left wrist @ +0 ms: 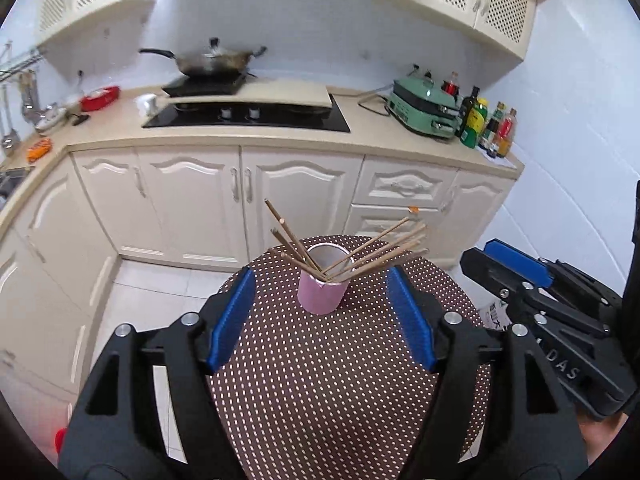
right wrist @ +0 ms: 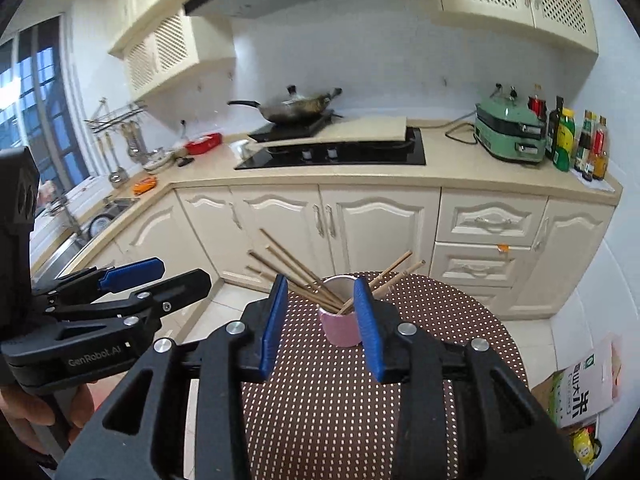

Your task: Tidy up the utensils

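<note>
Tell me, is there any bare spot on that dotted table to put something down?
Yes. The dotted table is bare from the pink cup to its near edge, between the left gripper's open fingers. Around the cup's rim it is crowded: the chopsticks fan out to both sides.
</note>
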Demonstrator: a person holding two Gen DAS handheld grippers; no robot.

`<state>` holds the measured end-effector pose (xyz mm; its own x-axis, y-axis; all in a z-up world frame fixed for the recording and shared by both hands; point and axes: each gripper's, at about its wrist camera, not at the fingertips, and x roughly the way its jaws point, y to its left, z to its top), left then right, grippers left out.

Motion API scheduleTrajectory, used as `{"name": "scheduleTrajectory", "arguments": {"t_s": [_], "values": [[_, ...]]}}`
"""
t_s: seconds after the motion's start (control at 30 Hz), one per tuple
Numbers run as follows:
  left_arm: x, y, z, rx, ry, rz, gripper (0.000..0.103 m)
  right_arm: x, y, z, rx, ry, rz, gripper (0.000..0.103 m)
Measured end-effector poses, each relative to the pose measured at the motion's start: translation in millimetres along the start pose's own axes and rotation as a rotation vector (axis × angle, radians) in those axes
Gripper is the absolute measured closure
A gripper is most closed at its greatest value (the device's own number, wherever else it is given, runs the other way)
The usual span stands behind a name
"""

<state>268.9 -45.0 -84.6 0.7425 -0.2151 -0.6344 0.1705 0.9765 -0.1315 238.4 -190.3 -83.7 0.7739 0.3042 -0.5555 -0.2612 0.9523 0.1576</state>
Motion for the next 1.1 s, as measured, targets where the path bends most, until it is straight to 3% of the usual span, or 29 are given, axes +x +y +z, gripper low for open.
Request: {"name": "scheduleTrajectory", "arguments": {"t_s": [0.1, 0.47, 0.8, 1.1], "values": [[-34, -17, -15, -0.011, -0.047, 0.061, 0.03, -29, 3, -4, -0.03, -0.028, 0.018, 0.066], [-140, -51, -53, -0.032, -0.159, 0.163, 0.017, -126, 27, -20, -0.118, -0.138, 0.053, 0.051], [-205, -45, -77, -0.038, -0.231, 0.184, 0.017, -179, 61, -37, -0.165, -0.199, 0.048, 0.044], [-260, -39, -98, 0.016, -0.303, 0.208, 0.017, -219, 94, -58, -0.155, -0.257, 0.02, 0.037]]}}
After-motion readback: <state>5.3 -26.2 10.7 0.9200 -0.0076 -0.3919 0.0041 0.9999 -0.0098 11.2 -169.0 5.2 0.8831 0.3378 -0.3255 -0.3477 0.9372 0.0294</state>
